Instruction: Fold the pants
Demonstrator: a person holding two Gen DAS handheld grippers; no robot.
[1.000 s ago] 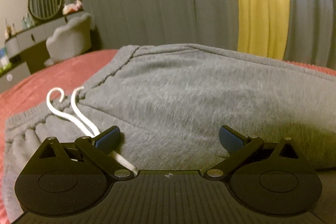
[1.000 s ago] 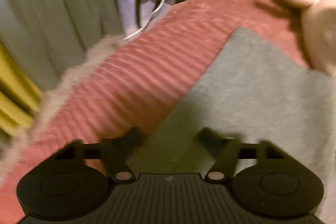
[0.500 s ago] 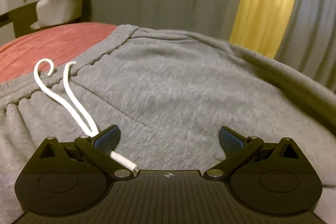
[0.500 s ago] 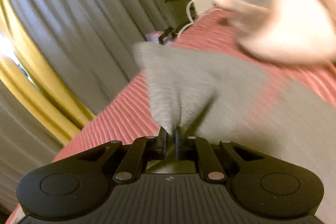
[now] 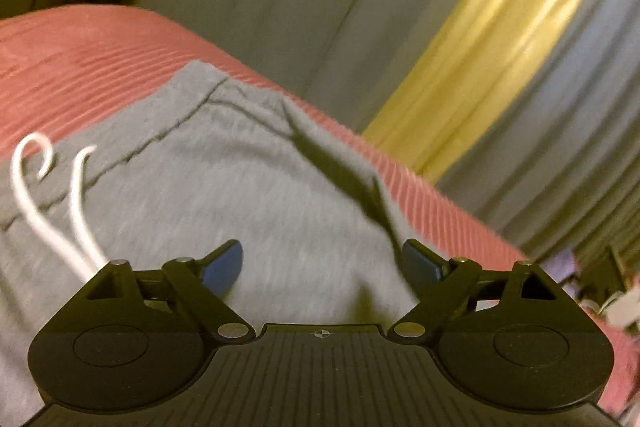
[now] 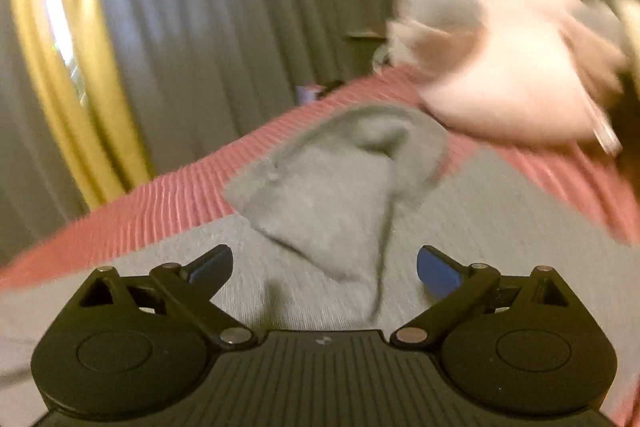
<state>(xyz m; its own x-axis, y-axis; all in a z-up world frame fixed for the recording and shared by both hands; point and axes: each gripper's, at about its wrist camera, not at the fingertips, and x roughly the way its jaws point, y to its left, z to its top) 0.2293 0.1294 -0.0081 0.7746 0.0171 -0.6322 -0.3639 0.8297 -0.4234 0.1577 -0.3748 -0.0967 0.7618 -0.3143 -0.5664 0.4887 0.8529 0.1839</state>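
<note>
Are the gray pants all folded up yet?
Not yet. One end of the gray pants is flipped back over the rest in a crumpled flap, so a first fold looks started. Nothing is in hand: the right gripper and left gripper are open. The drawstring end lies unfolded, so more folding is left.

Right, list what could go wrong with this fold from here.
1. The leg end lies bunched and creased ahead of the open right gripper, so the fold may set crooked.
2. The white drawstring trails beside the open left gripper and could get pinched on the next grab at the pants.
</note>
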